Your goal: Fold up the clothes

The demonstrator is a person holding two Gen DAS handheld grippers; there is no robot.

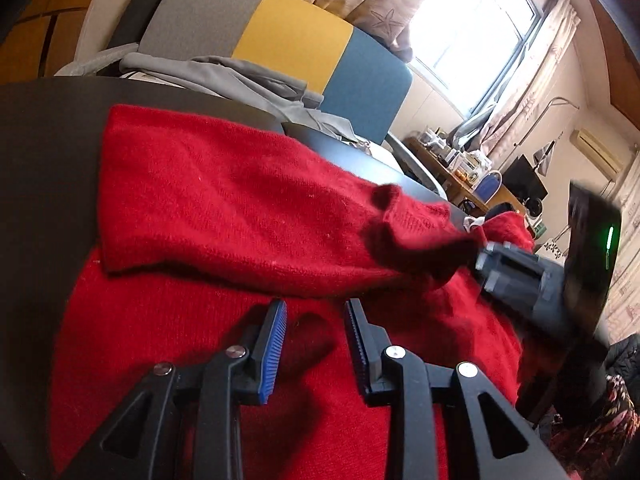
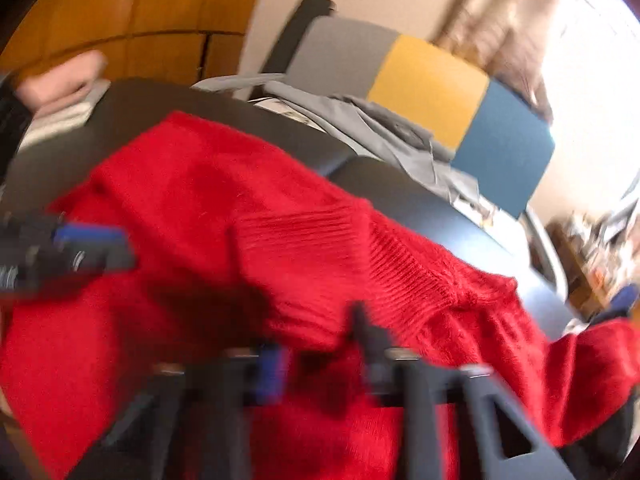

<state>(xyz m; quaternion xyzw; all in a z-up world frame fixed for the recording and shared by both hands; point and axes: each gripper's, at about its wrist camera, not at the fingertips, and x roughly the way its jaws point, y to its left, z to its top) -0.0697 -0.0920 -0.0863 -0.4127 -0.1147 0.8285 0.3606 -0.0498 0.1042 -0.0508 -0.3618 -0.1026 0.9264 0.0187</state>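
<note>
Lying under the left gripper's (image 1: 316,332) spread fingers: red sweater (image 1: 224,200).

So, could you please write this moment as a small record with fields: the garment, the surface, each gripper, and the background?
garment: red knitted sweater, partly folded, one layer lying over another
surface: dark table under the sweater
left gripper: open, blue-padded fingers above the red knit, holding nothing
right gripper: shut on a fold of the sweater, seen in the left wrist view; its own view is blurred
background: grey garment on a grey, yellow and blue panelled chair; bright window
</note>
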